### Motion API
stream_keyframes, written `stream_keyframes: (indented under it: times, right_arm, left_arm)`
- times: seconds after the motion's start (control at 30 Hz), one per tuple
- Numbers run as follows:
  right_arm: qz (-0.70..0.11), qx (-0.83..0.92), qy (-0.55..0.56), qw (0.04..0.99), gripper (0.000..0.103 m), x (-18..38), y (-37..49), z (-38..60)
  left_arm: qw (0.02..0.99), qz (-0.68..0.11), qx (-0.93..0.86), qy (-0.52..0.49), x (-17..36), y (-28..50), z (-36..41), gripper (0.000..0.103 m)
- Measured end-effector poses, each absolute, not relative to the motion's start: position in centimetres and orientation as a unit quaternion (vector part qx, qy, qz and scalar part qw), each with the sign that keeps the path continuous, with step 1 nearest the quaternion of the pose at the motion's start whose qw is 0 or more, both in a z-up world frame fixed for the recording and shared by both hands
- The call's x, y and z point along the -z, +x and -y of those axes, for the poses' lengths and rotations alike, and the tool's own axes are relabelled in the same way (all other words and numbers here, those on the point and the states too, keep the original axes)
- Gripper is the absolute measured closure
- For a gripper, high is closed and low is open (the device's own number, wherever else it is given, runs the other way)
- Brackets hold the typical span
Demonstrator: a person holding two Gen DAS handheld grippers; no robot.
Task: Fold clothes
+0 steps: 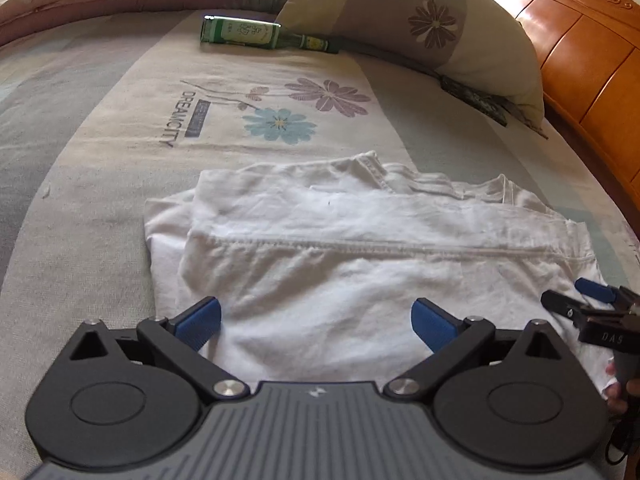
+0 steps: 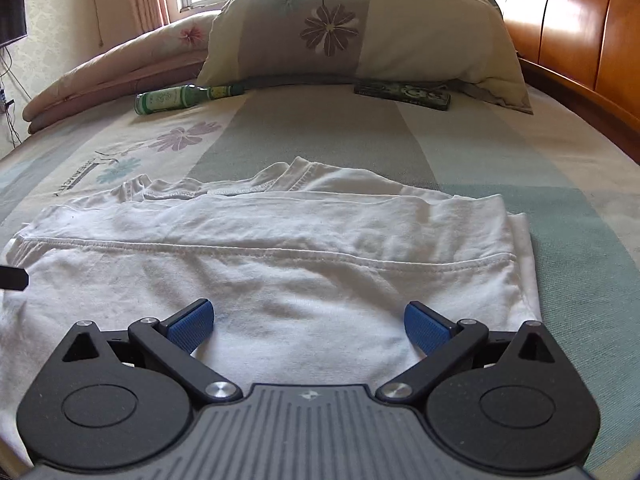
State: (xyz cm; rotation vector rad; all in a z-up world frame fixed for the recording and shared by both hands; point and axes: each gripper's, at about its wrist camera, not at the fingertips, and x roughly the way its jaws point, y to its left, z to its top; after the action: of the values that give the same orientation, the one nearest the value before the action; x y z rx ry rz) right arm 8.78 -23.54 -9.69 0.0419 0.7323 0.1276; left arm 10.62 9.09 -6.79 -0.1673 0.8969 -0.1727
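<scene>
A white garment (image 1: 340, 248) lies folded over on the bed, its stitched hem running across the top layer; the right wrist view shows it (image 2: 280, 248) from the other end. My left gripper (image 1: 316, 320) hovers over the garment's near part, open, with nothing between its blue pads. My right gripper (image 2: 308, 324) is open too, over the near right part of the cloth, holding nothing. The right gripper (image 1: 588, 300) also shows at the right edge of the left wrist view. A black tip of the left gripper (image 2: 14, 277) pokes in at the left edge of the right wrist view.
A green glass bottle (image 1: 256, 34) lies on the floral bedsheet (image 1: 120, 140) beyond the garment. A pillow (image 2: 360, 28) rests against the wooden headboard (image 2: 580, 32), with a dark flat box (image 2: 402, 94) in front of it. A folded quilt (image 2: 120, 68) lies far left.
</scene>
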Motion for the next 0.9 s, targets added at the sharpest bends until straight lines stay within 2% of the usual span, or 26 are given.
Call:
stream_keyframes:
  times: [0.13, 0.23, 0.4, 0.6, 0.9]
  right_arm:
    - [-0.367, -0.056, 0.022, 0.928, 0.0, 9.5, 9.1, 23.4]
    - [-0.38, -0.06, 0.021, 0.923, 0.0, 9.3, 9.5, 23.4]
    - [-0.385, -0.082, 0.021, 0.919, 0.0, 9.0, 9.5, 24.0]
    - [-0.403, -0.074, 0.071, 0.91, 0.0, 7.3, 10.5, 25.3]
    - [-0.357, -0.119, 0.047, 0.925, 0.0, 4.6, 15.3, 22.3]
  left_arm:
    - [0.906, -0.403, 0.104, -0.074, 5.4, 12.9, -8.2, 0.002]
    - [0.89, -0.43, 0.102, -0.108, 7.1, 14.7, -8.3, 0.002]
    - [0.895, -0.412, 0.083, -0.148, 6.9, 14.1, -8.8, 0.002]
    - [0.91, -0.39, 0.074, -0.119, 4.9, 12.2, -9.2, 0.002]
    - [0.905, -0.409, 0.055, -0.104, 5.6, 11.0, -10.3, 0.002]
